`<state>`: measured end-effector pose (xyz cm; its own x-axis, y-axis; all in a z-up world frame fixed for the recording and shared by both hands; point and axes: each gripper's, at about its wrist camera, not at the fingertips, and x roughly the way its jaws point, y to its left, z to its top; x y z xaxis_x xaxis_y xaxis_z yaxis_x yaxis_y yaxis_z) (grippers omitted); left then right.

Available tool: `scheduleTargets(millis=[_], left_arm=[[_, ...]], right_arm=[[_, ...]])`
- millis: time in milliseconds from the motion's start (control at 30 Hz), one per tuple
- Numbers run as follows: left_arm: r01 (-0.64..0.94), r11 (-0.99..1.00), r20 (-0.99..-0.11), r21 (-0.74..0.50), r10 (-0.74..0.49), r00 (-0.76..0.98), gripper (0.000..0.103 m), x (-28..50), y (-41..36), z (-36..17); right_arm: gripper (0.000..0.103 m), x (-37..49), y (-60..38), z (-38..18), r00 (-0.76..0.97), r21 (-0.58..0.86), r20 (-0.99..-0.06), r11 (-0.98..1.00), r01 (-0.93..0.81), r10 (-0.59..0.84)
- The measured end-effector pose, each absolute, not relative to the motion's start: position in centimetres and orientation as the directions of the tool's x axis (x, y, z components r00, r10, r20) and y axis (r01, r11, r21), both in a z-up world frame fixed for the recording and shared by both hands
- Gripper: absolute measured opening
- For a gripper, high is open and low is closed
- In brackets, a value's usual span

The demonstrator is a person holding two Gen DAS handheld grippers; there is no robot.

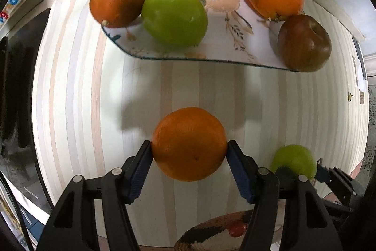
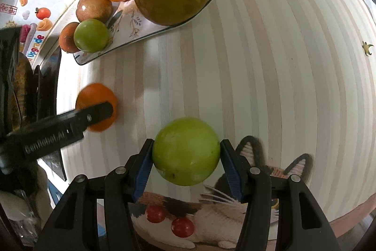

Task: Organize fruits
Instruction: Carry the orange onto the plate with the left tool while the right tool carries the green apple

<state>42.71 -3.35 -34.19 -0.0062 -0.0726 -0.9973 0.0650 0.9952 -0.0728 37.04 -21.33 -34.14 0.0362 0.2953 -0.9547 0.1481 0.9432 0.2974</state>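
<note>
Orange fruit (image 1: 189, 144) sits clamped in the left gripper (image 1: 189, 152), a green apple (image 2: 185, 151) in the right gripper (image 2: 185, 154), both short of the fruit-filled plate (image 1: 218, 48), likely bound there.

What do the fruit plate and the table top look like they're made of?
The plate looks like glazed ceramic or possibly glass: a thin, dark-lined rim, a glossy white face and printed leaf and flower motifs. The table top looks like a smooth, low-sheen laminate or printed covering: flat pale stripes in beige and grey with soft reflections and no visible grain. Neither material is certain from these views.
</note>
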Motion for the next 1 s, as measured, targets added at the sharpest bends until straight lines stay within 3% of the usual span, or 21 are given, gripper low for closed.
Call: scheduleTargets(millis=[267, 500, 733, 1000], left_arm=[[0.084, 0.989, -0.991, -0.123, -0.128, 0.050, 0.061, 43.5, -3.1, -30.1], [0.120, 0.980, -0.980, -0.159, -0.171, 0.103, 0.062, 50.1, -4.0, -25.1], [0.132, 0.984, -0.990, -0.118, -0.128, 0.064, 0.062, 56.8, -4.8, -25.7], [0.153, 0.983, -0.994, -0.106, -0.104, -0.020, 0.062, 57.6, -6.3, -28.4]], right_arm=[[0.059, 37.9, -21.8, -32.2, 0.080, 0.341, -0.940, 0.927, 0.153, 0.333], [0.059, 42.9, -22.0, -27.4, 0.220, 0.412, -0.898, 0.905, 0.110, 0.382], [0.059, 47.8, -19.5, -26.0, 0.269, 0.421, -0.878, 0.906, 0.044, 0.395], [0.059, 50.0, -17.8, -27.6, 0.255, 0.411, -0.884, 0.911, 0.021, 0.393]])
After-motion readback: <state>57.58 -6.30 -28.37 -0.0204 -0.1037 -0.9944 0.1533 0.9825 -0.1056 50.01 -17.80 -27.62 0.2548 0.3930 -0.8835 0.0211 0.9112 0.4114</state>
